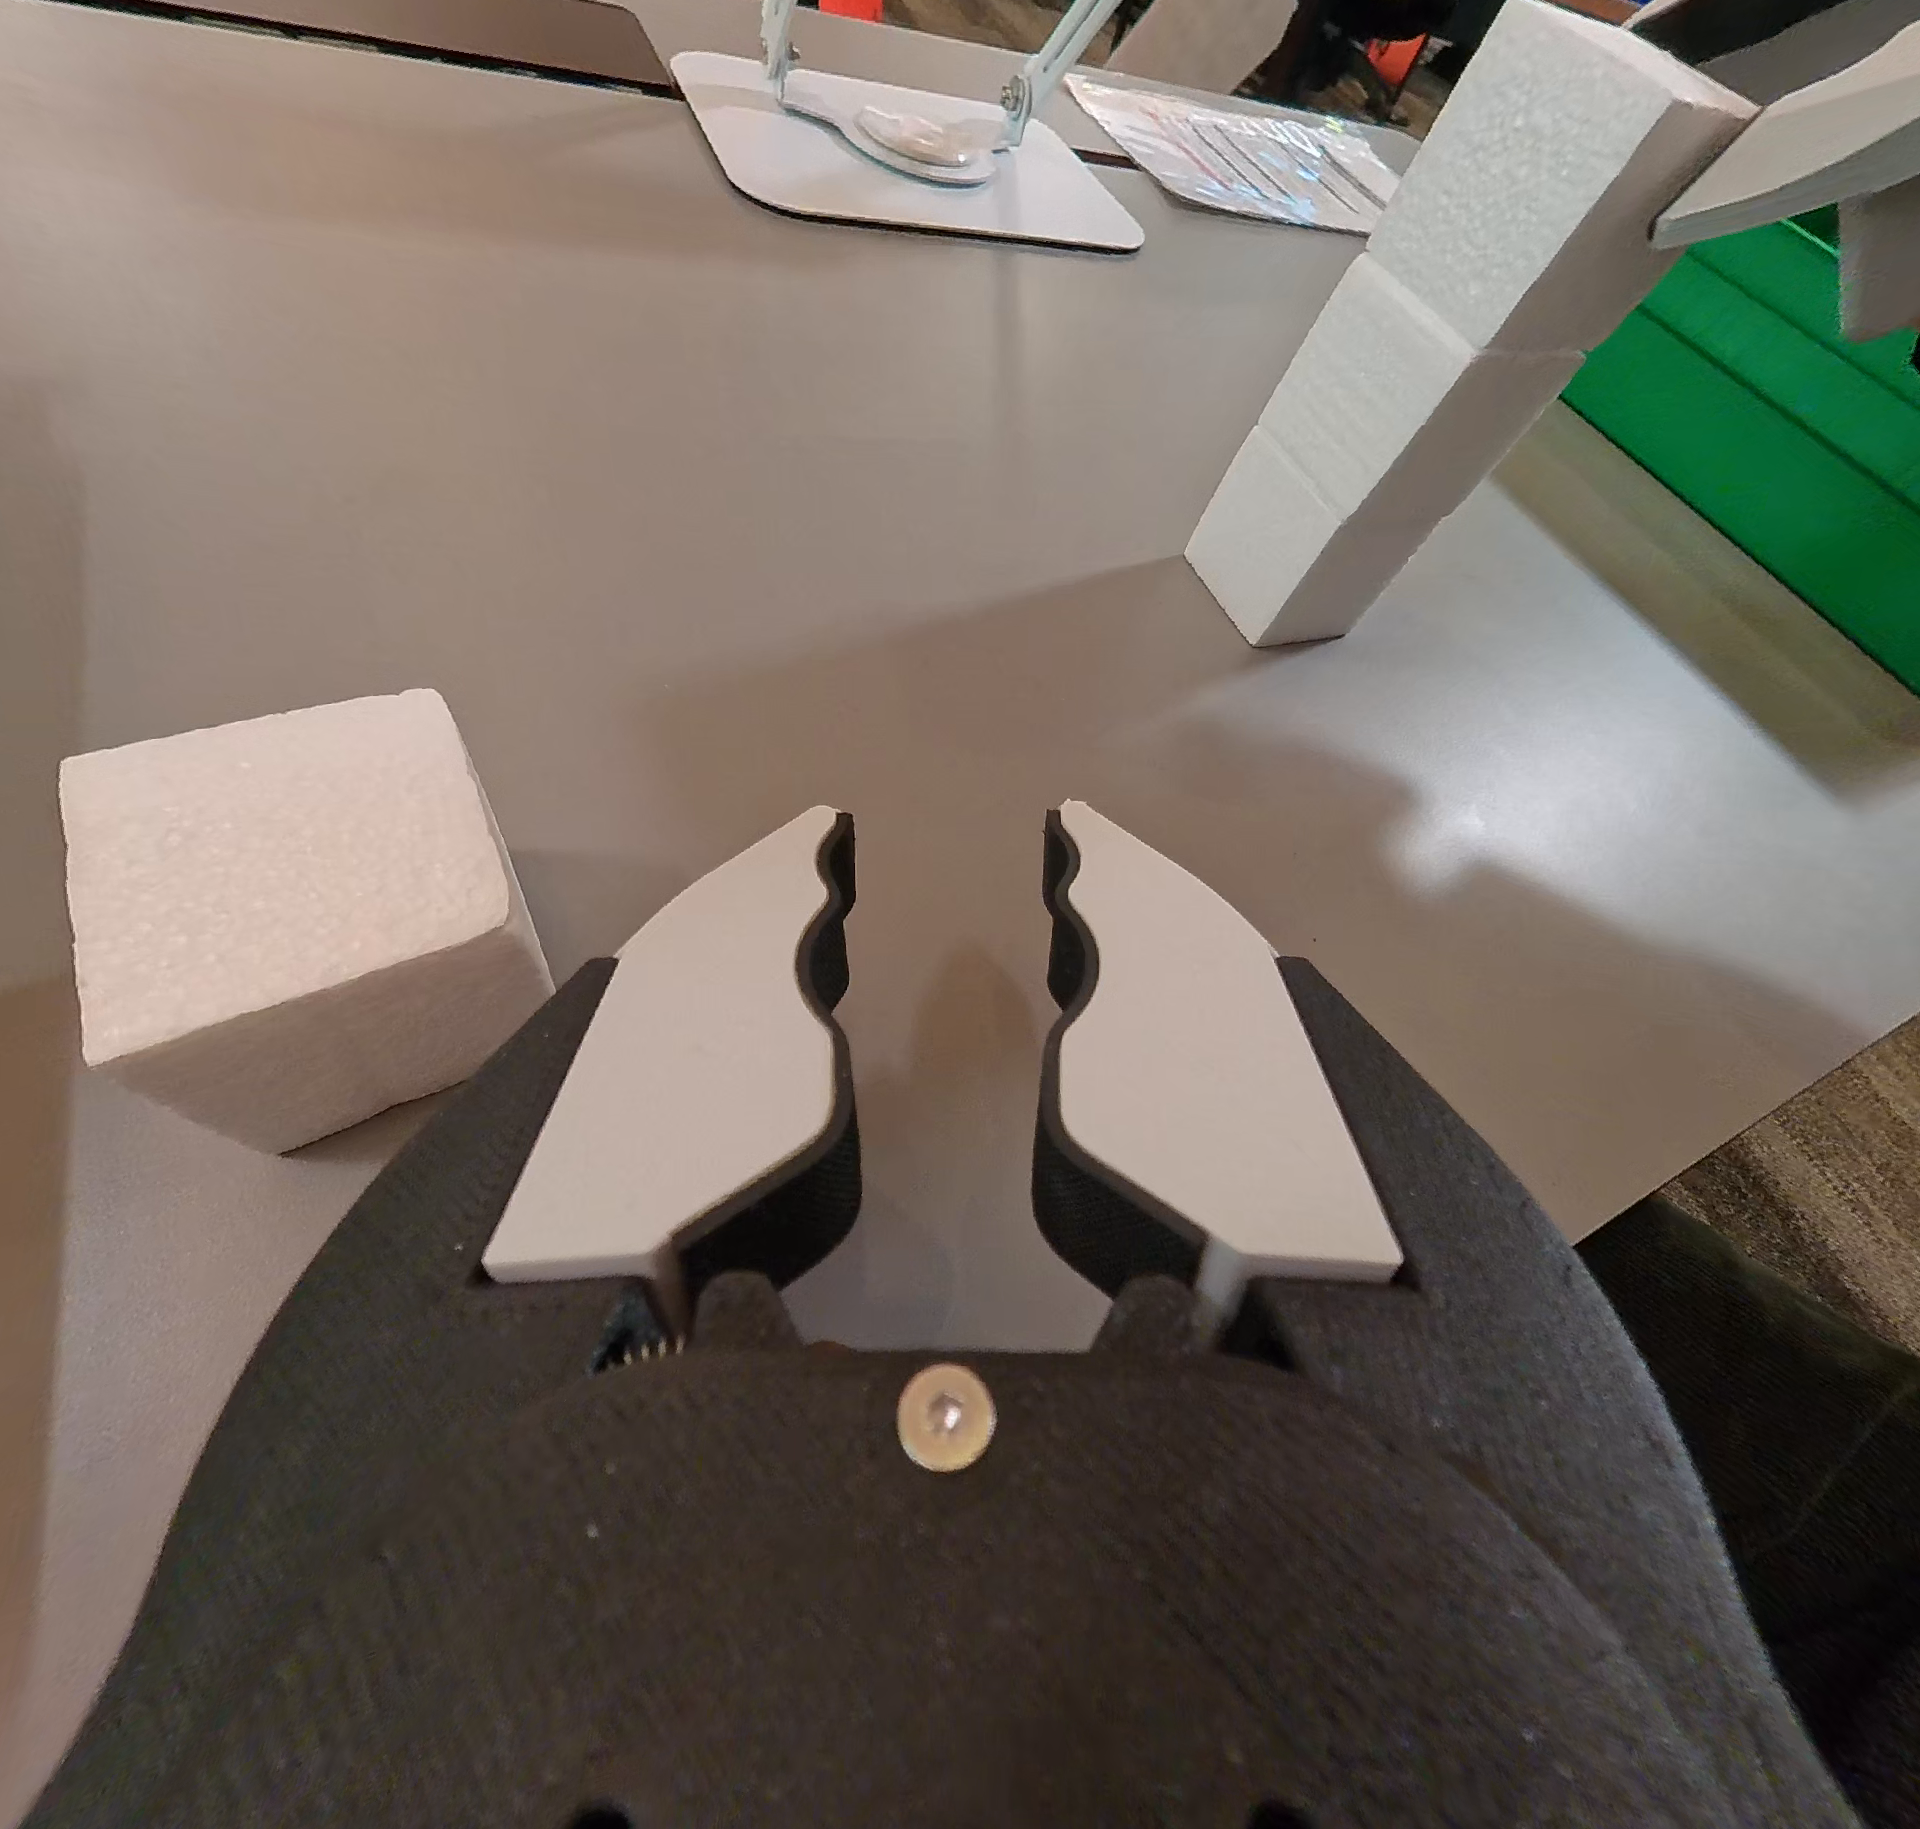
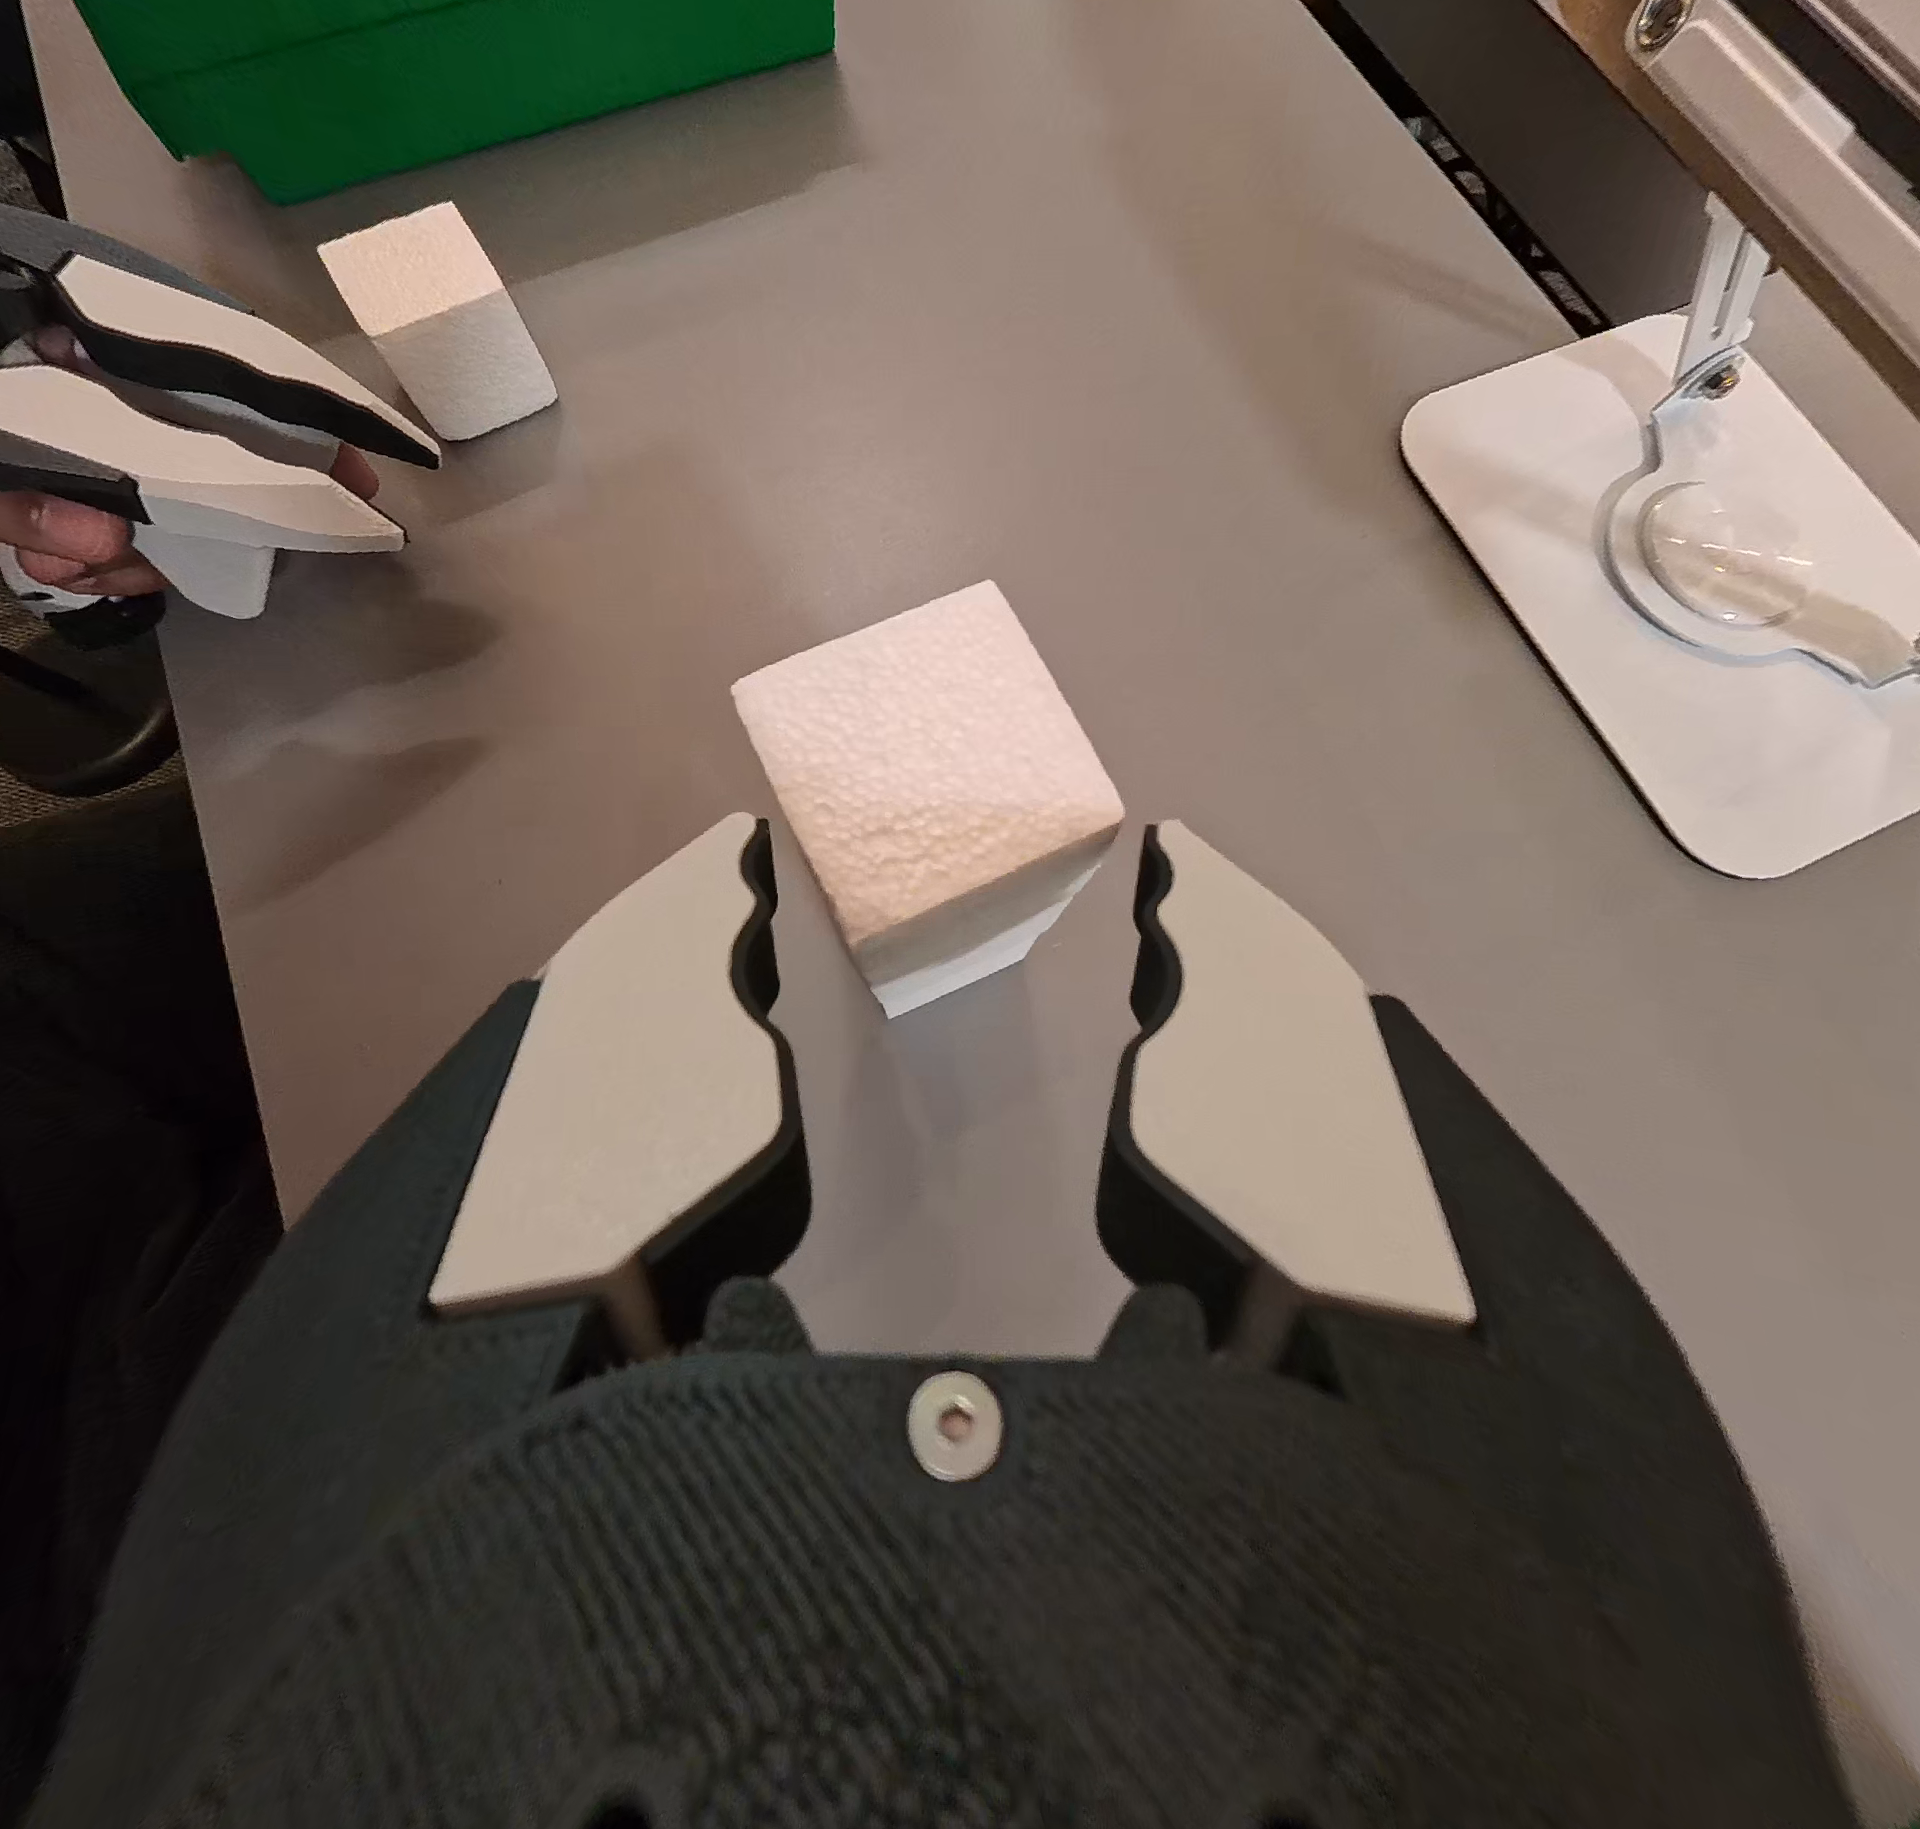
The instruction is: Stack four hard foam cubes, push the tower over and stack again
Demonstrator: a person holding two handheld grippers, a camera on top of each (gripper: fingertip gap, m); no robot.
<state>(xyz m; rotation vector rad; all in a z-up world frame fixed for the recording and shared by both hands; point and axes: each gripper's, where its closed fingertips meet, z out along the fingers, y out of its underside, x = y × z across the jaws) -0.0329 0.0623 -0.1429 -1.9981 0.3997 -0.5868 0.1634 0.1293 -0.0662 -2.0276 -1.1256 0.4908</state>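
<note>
The lone foam cube (image 1: pixel 281 906) rests on the grey bench (image 1: pixel 727 491) just left of the left gripper (image 1: pixel 948 829), outside its parted, empty jaws, which point low along the bench surface past the cube. Right of it stands a tall stack of foam blocks (image 2: pixel 925 792), upright on the bench with its long axis vertical; the right gripper (image 2: pixel 954 834) looks steeply down over it, jaws released and unloaded, the top block just ahead of and between the tips, apparently untouched. A green bin (image 2: pixel 468 34) lies beyond.

Green crate (image 2: pixel 468 44) cropped, perhaps lidded
</note>
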